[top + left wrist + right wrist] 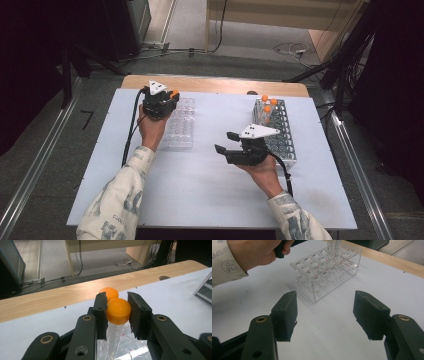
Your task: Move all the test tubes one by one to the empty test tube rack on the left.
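Note:
My left gripper is shut on a clear graduated tube with an orange cap, held upright over the far end of a clear plastic rack. A second orange-capped tube stands just behind it. In the high view the left gripper sits at the rack's far left corner. My right gripper hovers open over the middle of the table, nothing between its jaws. In the right gripper view, the right gripper faces the clear rack, with the left hand beyond.
A white grid rack at the right of the table holds three orange-capped tubes at its far end. The white table top has a wooden strip along its far edge. Cables lie on the floor beyond.

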A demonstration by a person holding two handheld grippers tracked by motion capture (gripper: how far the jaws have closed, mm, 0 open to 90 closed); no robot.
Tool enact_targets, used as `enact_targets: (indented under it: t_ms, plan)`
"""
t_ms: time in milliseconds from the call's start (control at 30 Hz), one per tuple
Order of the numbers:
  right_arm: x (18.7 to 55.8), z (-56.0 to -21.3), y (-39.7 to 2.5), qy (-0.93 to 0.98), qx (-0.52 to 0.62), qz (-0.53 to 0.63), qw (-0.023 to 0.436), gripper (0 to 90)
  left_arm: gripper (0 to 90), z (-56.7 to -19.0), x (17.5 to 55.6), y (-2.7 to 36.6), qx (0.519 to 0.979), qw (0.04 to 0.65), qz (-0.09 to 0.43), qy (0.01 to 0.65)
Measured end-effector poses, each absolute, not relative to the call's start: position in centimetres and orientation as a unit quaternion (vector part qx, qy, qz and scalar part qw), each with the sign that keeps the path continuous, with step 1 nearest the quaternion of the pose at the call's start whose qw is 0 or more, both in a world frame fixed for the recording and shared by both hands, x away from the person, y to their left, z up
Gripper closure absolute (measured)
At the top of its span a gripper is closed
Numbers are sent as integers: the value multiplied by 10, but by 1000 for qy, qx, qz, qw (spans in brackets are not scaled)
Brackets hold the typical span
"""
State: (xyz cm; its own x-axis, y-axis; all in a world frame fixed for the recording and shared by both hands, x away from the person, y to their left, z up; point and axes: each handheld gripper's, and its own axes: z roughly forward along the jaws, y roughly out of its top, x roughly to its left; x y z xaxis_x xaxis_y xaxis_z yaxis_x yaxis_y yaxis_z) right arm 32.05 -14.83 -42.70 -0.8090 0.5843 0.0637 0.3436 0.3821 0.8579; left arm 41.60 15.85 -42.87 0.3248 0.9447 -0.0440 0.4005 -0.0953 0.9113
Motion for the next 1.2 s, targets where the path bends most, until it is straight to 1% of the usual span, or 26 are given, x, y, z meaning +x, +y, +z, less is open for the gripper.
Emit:
enact_targets:
  t_ms: [33,167,300,333,400,467,600,733,967,1200]
  plan:
    - [320,-427,-148,821,283,480,125,345,693,-429,416,159,676,453,300,498]
    - [321,-426,-149,821,283,480,126,345,596,-430,415,158,677,454,295,499]
    - [320,-426,-150,819,285,482,127,345,540,-430,414,160,679,465,274,498]
    - [320,-426,-151,819,285,482,127,345,516,-430,412,161,678,465,273,499]
    - [321,-425,-152,819,286,480,129,345,440,-429,409,162,677,466,269,503]
    - [320,-424,-153,817,289,482,130,345,390,-429,404,163,674,469,265,505]
    - [321,-423,-157,815,292,483,133,345,322,-430,394,167,668,480,255,507]
    - [321,-422,-160,814,295,482,136,345,247,-432,386,167,673,481,238,509]
    - [323,-421,-167,809,304,483,141,344,174,-434,374,165,679,489,218,502]
    - [325,-416,-178,801,317,484,155,329,129,-435,362,165,672,507,209,498]
